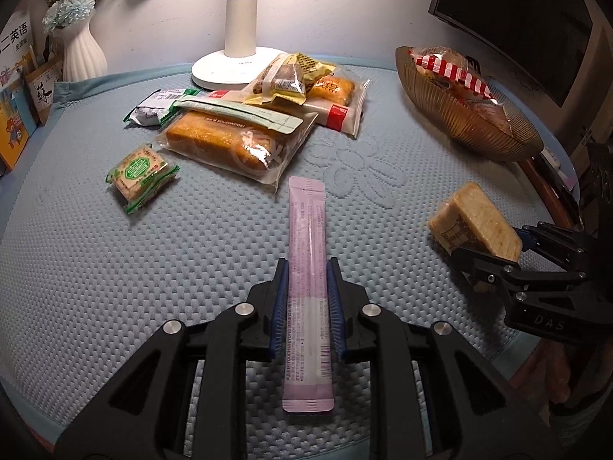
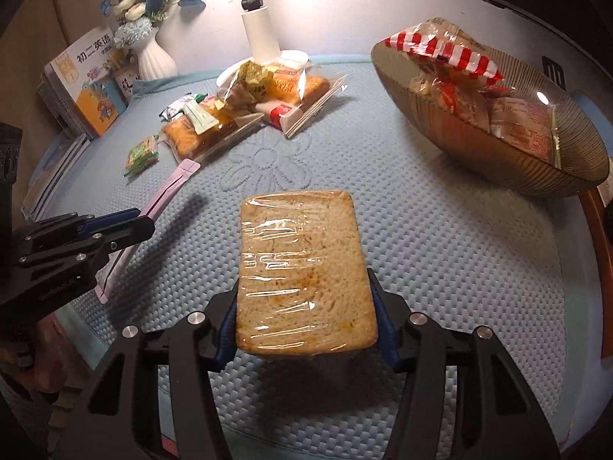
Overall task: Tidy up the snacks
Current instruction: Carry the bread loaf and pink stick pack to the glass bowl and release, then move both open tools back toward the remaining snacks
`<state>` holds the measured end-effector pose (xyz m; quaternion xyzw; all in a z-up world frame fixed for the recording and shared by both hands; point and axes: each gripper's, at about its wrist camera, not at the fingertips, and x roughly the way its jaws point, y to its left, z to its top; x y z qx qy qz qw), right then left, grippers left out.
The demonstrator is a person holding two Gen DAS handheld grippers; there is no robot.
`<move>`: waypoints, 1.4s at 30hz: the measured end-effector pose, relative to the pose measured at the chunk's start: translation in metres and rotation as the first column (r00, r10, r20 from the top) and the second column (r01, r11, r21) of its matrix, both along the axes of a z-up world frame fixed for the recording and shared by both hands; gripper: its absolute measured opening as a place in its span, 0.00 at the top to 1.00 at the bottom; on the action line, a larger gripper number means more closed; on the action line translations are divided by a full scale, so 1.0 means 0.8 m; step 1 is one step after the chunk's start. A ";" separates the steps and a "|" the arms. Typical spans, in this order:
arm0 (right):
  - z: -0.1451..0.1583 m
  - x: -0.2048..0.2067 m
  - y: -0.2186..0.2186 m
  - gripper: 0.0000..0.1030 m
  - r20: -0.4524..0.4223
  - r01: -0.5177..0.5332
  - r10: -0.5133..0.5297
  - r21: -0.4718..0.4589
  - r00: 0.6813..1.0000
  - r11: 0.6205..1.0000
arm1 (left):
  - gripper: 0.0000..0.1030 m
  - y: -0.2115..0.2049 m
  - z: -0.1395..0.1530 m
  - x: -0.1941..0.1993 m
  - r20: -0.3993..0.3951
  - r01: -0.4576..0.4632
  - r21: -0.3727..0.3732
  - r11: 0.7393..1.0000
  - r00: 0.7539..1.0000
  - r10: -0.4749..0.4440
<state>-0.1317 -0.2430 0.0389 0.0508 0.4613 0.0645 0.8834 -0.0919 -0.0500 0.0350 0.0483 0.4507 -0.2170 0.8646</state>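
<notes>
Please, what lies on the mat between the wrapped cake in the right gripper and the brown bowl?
Nothing: in the right wrist view, only bare blue mat separates the wrapped cake, held by the right hand-held gripper, from the brown bowl.

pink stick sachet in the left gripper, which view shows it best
The left wrist view: the long pink stick sachet runs full length up the frame, clamped between the left gripper pads, print visible. The right wrist view shows it only edge-on, partly hidden behind that gripper.

My left claw [image 1: 306, 268] grips a long pink sachet [image 1: 307, 237] lengthwise; my right claw [image 2: 304, 295] clamps a film-wrapped toast slab [image 2: 302, 268], tilted upward.
</notes>
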 end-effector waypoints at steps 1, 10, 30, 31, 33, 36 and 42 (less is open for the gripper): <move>0.009 -0.003 -0.006 0.46 0.017 0.005 -0.005 0.006 1.000 1.000 | 0.82 -0.005 0.006 0.001 0.009 0.008 -0.003 1.000 1.000 -0.007; 0.102 0.004 -0.110 0.46 0.189 0.177 -0.187 0.068 0.964 0.982 | 0.82 -0.102 0.080 0.031 0.135 0.158 -0.009 0.987 0.979 -0.156; 0.107 0.095 -0.281 0.40 0.153 0.444 -0.473 0.190 0.867 0.876 | 0.52 -0.314 0.141 0.156 0.185 0.331 -0.172 0.928 0.936 -0.300; 0.107 0.089 -0.277 0.40 0.155 0.439 -0.468 0.188 0.870 0.879 | 0.51 -0.306 0.141 0.152 0.189 0.327 -0.172 0.929 0.937 -0.295; 0.109 0.076 -0.266 0.40 0.161 0.423 -0.454 0.192 0.877 0.886 | 0.51 -0.287 0.143 0.144 0.190 0.319 -0.173 0.932 0.939 -0.286; 0.116 0.061 -0.240 0.40 0.169 0.385 -0.418 0.200 0.892 0.901 | 0.49 -0.252 0.150 0.125 0.204 0.303 -0.181 0.936 0.942 -0.266; 0.123 0.039 -0.161 0.40 0.195 0.266 -0.306 0.206 0.932 0.942 | 0.46 -0.163 0.161 0.085 0.240 0.226 -0.185 0.957 0.954 -0.179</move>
